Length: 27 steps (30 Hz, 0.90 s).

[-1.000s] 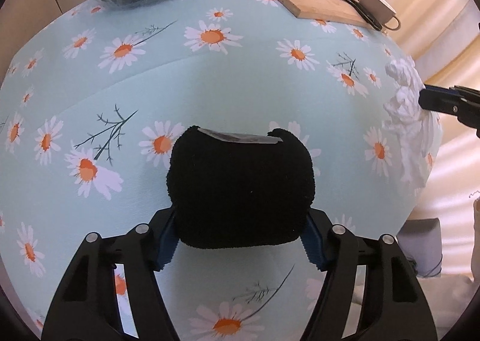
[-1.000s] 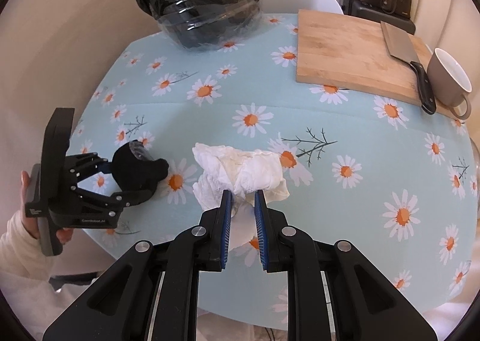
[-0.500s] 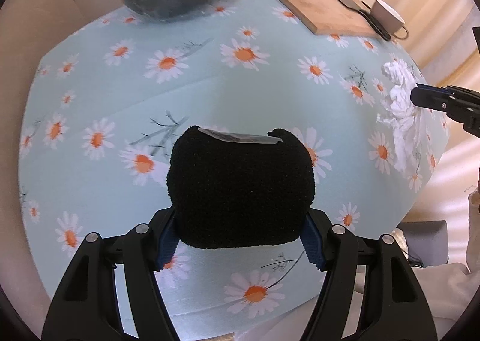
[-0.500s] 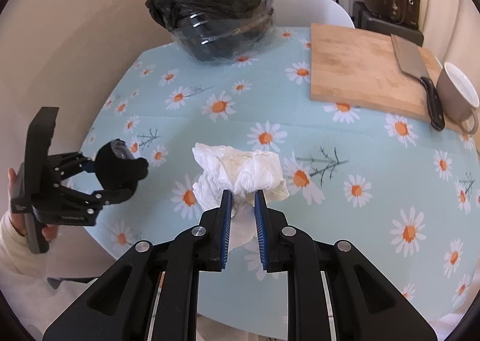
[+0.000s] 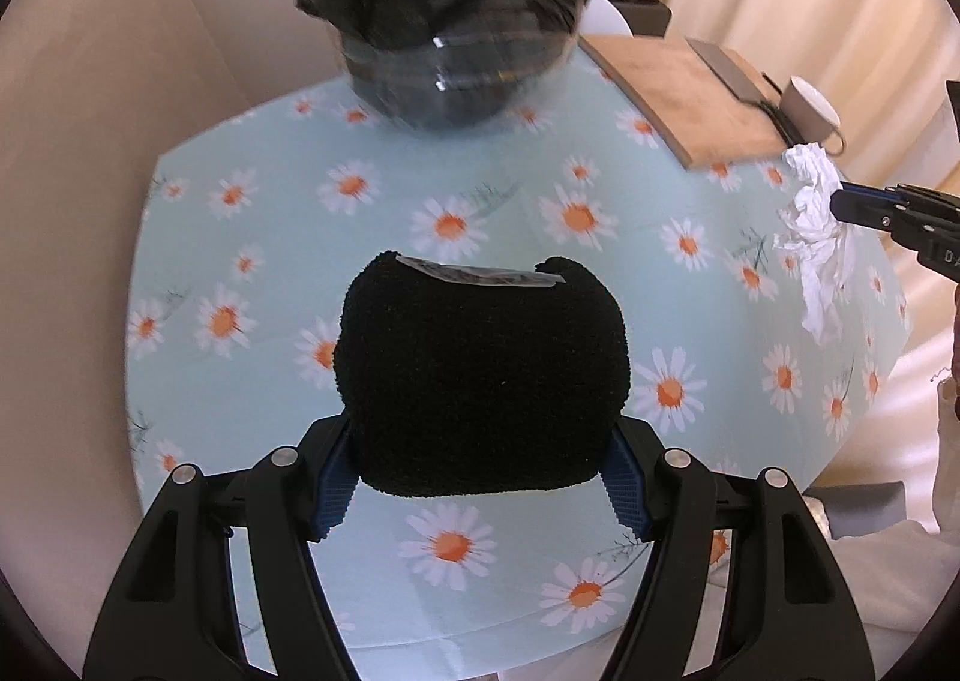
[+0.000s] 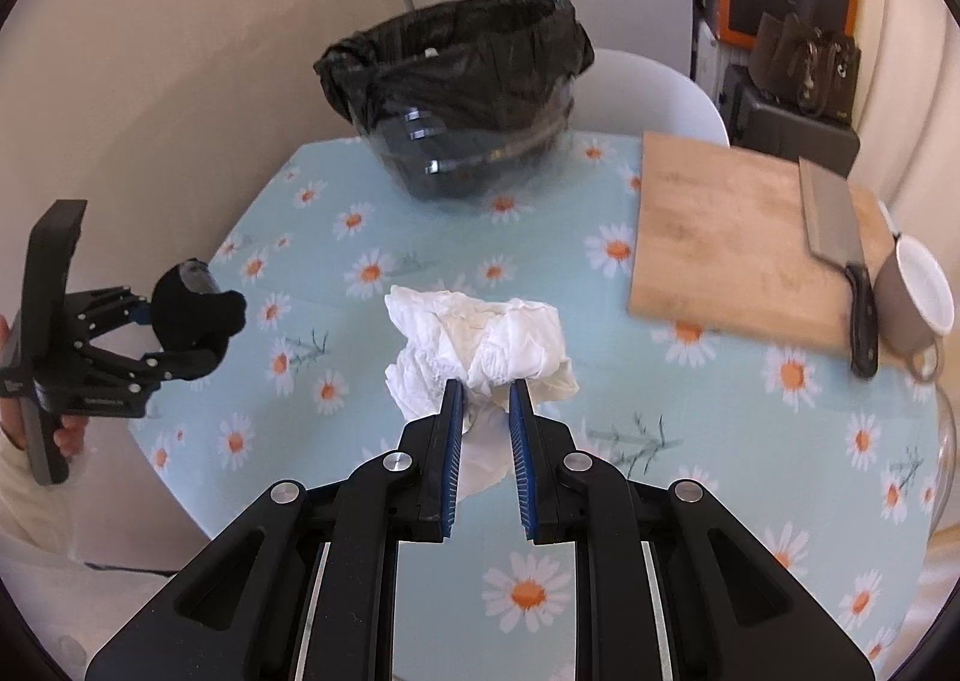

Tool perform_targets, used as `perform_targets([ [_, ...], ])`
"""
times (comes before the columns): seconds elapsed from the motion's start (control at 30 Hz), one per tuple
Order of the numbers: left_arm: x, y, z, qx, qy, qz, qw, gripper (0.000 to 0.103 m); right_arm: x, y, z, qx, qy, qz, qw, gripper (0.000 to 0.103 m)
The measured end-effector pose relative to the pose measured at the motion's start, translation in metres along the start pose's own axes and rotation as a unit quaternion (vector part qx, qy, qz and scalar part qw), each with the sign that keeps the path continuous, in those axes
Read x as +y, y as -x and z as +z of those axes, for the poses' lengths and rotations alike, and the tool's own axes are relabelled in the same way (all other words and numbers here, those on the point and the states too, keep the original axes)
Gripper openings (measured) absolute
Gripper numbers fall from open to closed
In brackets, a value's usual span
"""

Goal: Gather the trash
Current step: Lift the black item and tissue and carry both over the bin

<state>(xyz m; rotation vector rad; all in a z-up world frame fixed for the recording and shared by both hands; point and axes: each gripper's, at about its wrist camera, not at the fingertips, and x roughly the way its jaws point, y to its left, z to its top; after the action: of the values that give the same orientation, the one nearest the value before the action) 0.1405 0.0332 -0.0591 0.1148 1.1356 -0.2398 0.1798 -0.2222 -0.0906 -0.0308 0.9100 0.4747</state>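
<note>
Trash: a crumpled white tissue wad [image 6: 480, 345] and a black fuzzy bundle [image 5: 480, 375] with a clear tape strip on top are both held above the near part of the table.
Right gripper [image 6: 485, 402]: the tissue wad is pinched between the blue-padded fingers [image 6: 451, 441], raised over the daisy-print tablecloth [image 6: 750, 441].
Left gripper [image 5: 480, 477]: the black bundle is clamped between the two fingers [image 5: 333, 477]; in the right wrist view it is seen at the near left edge of the table.
Middle right: a wooden cutting board [image 6: 738, 237] is laid on the cloth, with a cleaver [image 6: 837, 255] on it and a grey mug [image 6: 918, 303] touching its right edge.
Far centre: a bin lined with a black bag [image 6: 462, 99] is stood on the table, its mouth open.
Beyond: a white chair [image 6: 654, 93] is seen behind the bin.
</note>
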Motion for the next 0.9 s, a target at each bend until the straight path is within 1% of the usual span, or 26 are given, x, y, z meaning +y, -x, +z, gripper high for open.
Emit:
perform_targets([
  [0.2, 0.020, 0.030, 0.025, -0.031, 0.011, 0.001, 0.9995, 0.068, 0.006, 0.008, 0.034, -0.023, 0.021, -0.003, 1.000, 0.015],
  [0.3, 0.032, 0.039, 0.037, -0.027, 0.028, -0.003, 0.9993, 0.068, 0.010, 0.013, 0.055, -0.033, 0.032, -0.001, 0.999, 0.015],
  [0.43, 0.041, 0.050, 0.051, -0.037, 0.027, 0.003, 0.9990, 0.068, 0.015, 0.017, 0.079, -0.044, 0.040, 0.001, 0.998, 0.015],
  [0.57, 0.047, 0.055, 0.065, -0.043, 0.025, -0.001, 0.9988, 0.068, 0.017, 0.016, 0.100, -0.047, 0.050, -0.003, 0.998, 0.015],
  [0.67, 0.052, 0.055, 0.081, -0.047, 0.019, -0.008, 0.9987, 0.068, 0.017, 0.015, 0.119, -0.053, 0.051, -0.001, 0.997, 0.015],
  [0.83, 0.057, 0.051, 0.115, -0.061, 0.008, -0.026, 0.9978, 0.068, 0.019, 0.013, 0.152, -0.068, 0.062, -0.006, 0.996, 0.015],
  [0.9, 0.056, 0.048, 0.131, -0.066, -0.004, -0.022, 0.9976, 0.068, 0.020, 0.012, 0.166, -0.072, 0.067, -0.009, 0.995, 0.015],
])
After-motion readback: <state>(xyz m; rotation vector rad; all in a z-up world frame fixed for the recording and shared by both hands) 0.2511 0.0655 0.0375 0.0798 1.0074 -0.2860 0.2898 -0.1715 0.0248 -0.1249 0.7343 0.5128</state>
